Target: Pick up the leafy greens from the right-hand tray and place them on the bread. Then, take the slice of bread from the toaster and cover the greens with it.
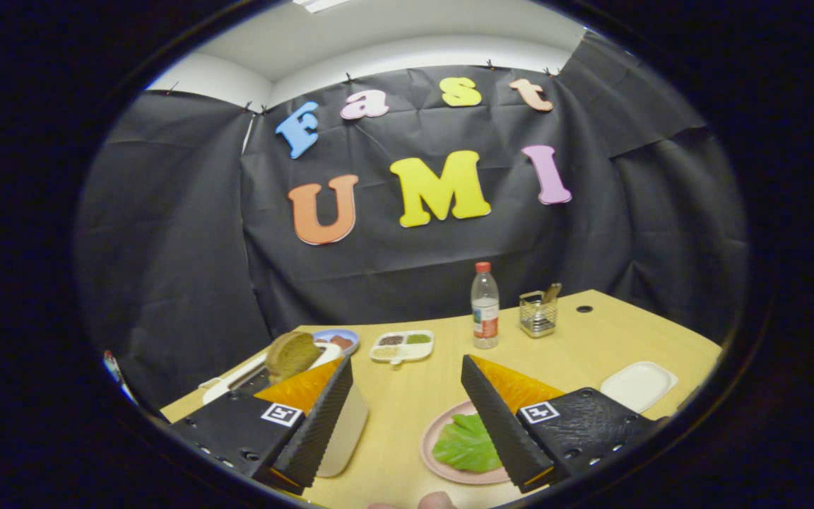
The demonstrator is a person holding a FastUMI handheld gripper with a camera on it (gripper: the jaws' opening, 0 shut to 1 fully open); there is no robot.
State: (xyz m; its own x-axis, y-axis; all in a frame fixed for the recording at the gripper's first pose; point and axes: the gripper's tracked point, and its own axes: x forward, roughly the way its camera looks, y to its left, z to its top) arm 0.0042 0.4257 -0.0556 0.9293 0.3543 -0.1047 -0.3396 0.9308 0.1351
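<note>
1. The claw [407,417] is held above the worktop [407,396] with its two fingers spread wide and nothing between them.
2. The leafy greens [465,445] lie on a pink plate [434,442] just beside the right finger, which hides part of them; whether bread lies under them cannot be told.
3. A white toaster [237,378] stands beyond the left finger, with a brown slice of bread [291,355] sticking up out of its slot.
4. A white tray [639,385] sits on the worktop beyond the right finger, its visible part bare.
5. Farther back, ahead of the gap between the fingers, a white divided dish [402,346] holds small portions of food, and a small blue plate [338,340] lies just beside it, near the toaster.
6. A clear water bottle with a red cap [485,305] stands upright behind the divided dish, near a wire-mesh holder [538,313].
7. Fingertips of a person [437,500] show below the claw.
</note>
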